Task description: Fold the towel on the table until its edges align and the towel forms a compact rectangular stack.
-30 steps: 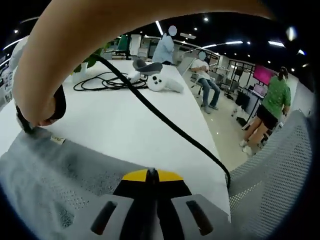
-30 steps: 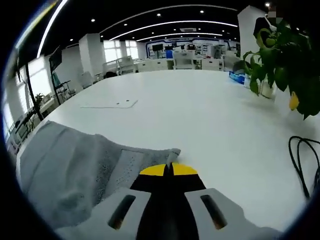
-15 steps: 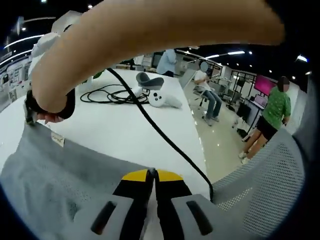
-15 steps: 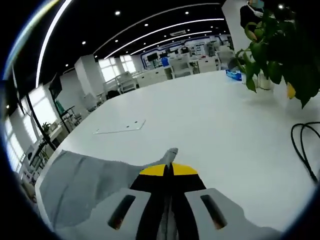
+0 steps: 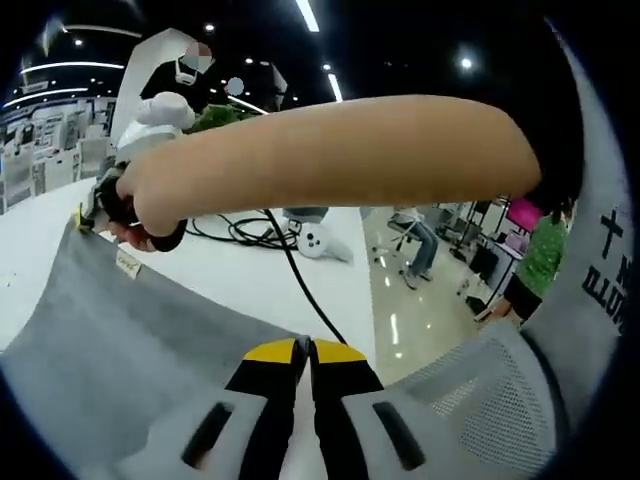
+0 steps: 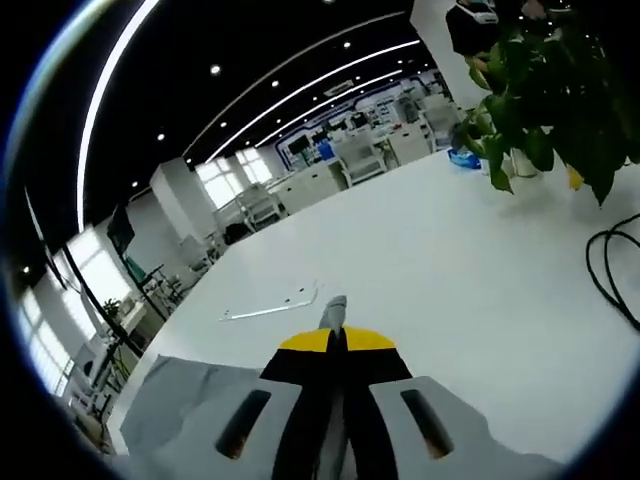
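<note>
Both tools are clamped shut on the grey textured cloth towel (image 5: pixel 130 340), one at each corner of a single edge, lifted off the white table (image 6: pixel 450 260).

Left tool (image 5: pixel 303 350): yellow-tipped jaws pressed together, towel fabric spreading out to the left below them. Across the sheet, the right tool (image 5: pixel 95 210) pinches the far corner, with the person's hand (image 5: pixel 150 205) on its grip and the bare forearm crossing the top of the view. A small white tag (image 5: pixel 128 263) sits just beside that corner.

Right tool (image 6: pixel 337 345): jaws together, a nub of towel corner poking out past the tips, the rest hanging down and to the left.

Risks, as I judge them:
- The pinch at each corner looks shallow; a sharp tug could pull a corner free.
- If the two hands travel unevenly, the sheet would land skewed and the edges would not align.
- A black cable (image 5: pixel 300 290) runs just beyond the towel near the left tool; the cloth could snag on it.

Room: open white tabletop ahead of the right tool, only a thin flat strip (image 6: pixel 270 308) lying there. A potted green plant (image 6: pixel 545 90) and a cable loop (image 6: pixel 610 270) stand well off to that side. The table's edge drops to the floor close by the left tool.
</note>
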A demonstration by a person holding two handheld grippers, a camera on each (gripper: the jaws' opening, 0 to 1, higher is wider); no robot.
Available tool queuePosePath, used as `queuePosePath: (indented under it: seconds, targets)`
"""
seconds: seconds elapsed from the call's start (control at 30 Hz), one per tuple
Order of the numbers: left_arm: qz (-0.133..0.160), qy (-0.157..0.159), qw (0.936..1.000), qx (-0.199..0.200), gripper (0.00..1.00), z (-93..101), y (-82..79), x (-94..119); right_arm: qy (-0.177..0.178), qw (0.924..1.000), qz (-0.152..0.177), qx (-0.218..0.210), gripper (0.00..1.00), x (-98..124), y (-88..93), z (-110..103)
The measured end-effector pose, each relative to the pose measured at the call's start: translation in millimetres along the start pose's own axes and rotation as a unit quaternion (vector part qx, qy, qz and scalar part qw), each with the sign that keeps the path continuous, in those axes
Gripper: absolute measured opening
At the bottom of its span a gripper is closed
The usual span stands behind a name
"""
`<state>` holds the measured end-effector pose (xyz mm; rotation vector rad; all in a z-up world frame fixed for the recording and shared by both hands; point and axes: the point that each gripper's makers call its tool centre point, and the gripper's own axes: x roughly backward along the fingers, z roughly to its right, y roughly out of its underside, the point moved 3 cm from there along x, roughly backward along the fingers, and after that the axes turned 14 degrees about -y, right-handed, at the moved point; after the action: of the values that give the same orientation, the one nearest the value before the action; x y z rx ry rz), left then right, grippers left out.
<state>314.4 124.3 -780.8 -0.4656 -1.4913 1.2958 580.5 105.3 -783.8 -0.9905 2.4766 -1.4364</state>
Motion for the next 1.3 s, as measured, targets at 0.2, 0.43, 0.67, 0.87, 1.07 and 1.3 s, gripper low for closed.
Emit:
queuePosePath:
  seconds: [0.2, 0.43, 0.67, 0.87, 1.07, 1.3]
  targets:
    - [0.025, -0.007, 0.9996, -0.003, 0.04, -3.7, -24.2, 24, -0.010, 0.9996, 0.026, -0.004, 0.00, -9, -19.6, -3]
    - [0.060, -0.006, 0.9981, -0.012, 0.05, 2.7, -49.6, 41, -0.013, 0.9990, 0.042, -0.003, 0.00, -7, -35.3, -4]
    - [0.081, 0.000, 0.9966, -0.017, 0.05, 13.4, -64.3, 45, -0.010, 0.9984, 0.055, 0.000, 0.00, 9, -49.5, -4]
    - [0.103, 0.007, 0.9946, -0.015, 0.05, 22.2, -78.5, 42, -0.004, 0.9975, 0.070, 0.004, 0.00, 26, -62.9, 0]
    - [0.119, 0.016, 0.9926, -0.011, 0.05, 35.8, -90.9, 34, 0.008, 0.9966, 0.081, 0.006, 0.00, 47, -77.7, 5]
    - [0.134, 0.018, 0.9908, -0.010, 0.05, 41.7, -100.0, 38, 0.007, 0.9957, 0.092, 0.007, 0.00, 63, -93.0, 3]
